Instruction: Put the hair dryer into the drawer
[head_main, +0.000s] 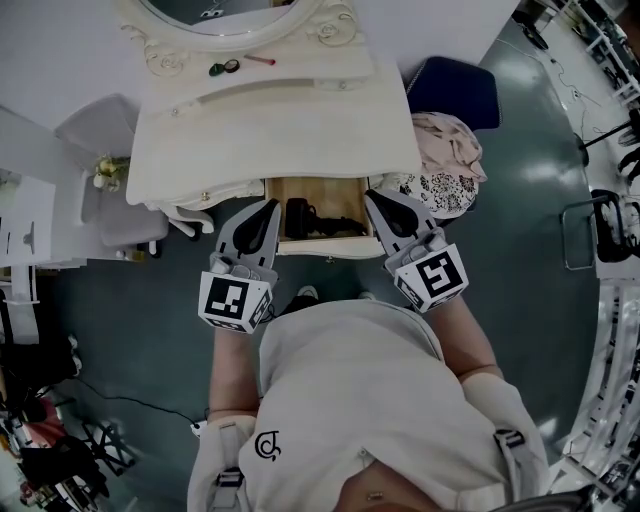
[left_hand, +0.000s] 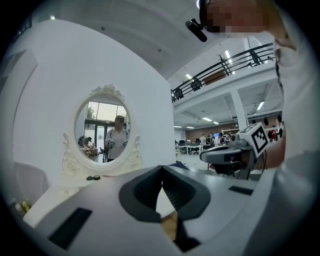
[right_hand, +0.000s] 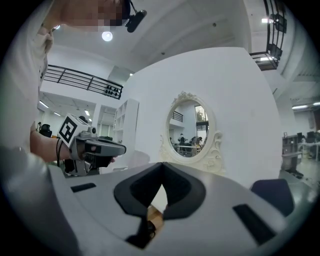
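Note:
A black hair dryer (head_main: 305, 218) lies inside the open wooden drawer (head_main: 330, 247) of the white dressing table (head_main: 270, 130). My left gripper (head_main: 268, 213) is at the drawer's left front corner and my right gripper (head_main: 377, 203) at its right front corner. Both are level and point toward the table. In the left gripper view the left gripper (left_hand: 162, 168) has its jaws touching, with nothing between them. The right gripper (right_hand: 161, 165) looks the same in its own view, jaws together and empty. A sliver of the drawer's wood shows below each pair of jaws.
An oval mirror (head_main: 225, 15) stands at the back of the table, with small dark items (head_main: 224, 68) and a red stick (head_main: 260, 60) in front of it. A grey chair (head_main: 115, 160) is at the left. A navy stool (head_main: 455, 90) and a pile of cloth (head_main: 445, 150) are at the right.

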